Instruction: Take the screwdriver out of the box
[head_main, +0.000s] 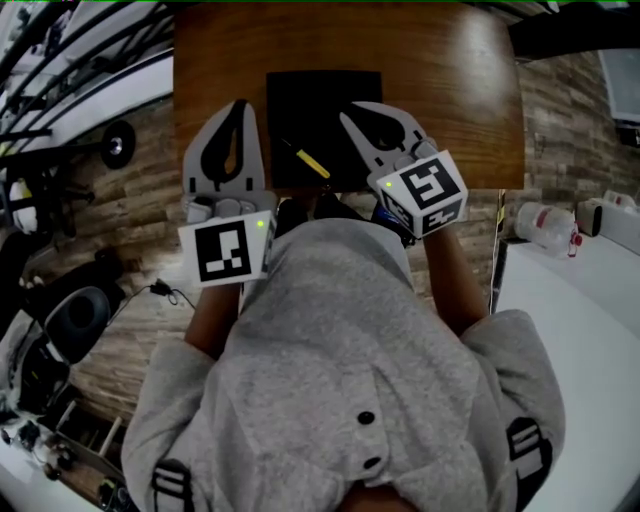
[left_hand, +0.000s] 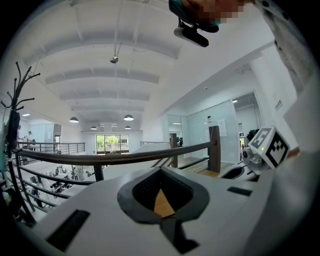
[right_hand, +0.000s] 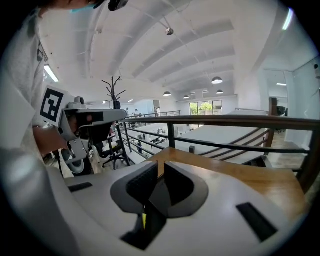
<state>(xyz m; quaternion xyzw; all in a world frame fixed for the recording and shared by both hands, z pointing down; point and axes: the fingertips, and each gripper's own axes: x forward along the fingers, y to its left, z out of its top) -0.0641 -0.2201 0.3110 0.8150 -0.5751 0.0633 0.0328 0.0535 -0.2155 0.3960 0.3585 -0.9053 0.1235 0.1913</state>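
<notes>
The head view shows a wooden table (head_main: 450, 90) from above, with the person's grey sweater (head_main: 340, 380) filling the lower part of the picture. The two gripper views do not show this. They look level across the table to a dark railing (left_hand: 125, 159) and a big white hall behind it.

A black box (head_main: 320, 100) lies on the table at its near edge, and only the head view shows it. The left gripper (head_main: 238, 105) is just beside the box's left side. The right gripper (head_main: 350, 108) reaches over the box's right part.

In the left gripper view the jaws are clenched, tips touching, with nothing between them. In the right gripper view the jaws stand a little apart, and bare wood shows through the narrow gap. They grasp nothing.

The screwdriver (head_main: 308, 160) with its yellow handle lies slanted on the black of the box, near its front edge and between the two grippers. The right gripper view shows only a thin yellow strip low under its pads.
</notes>
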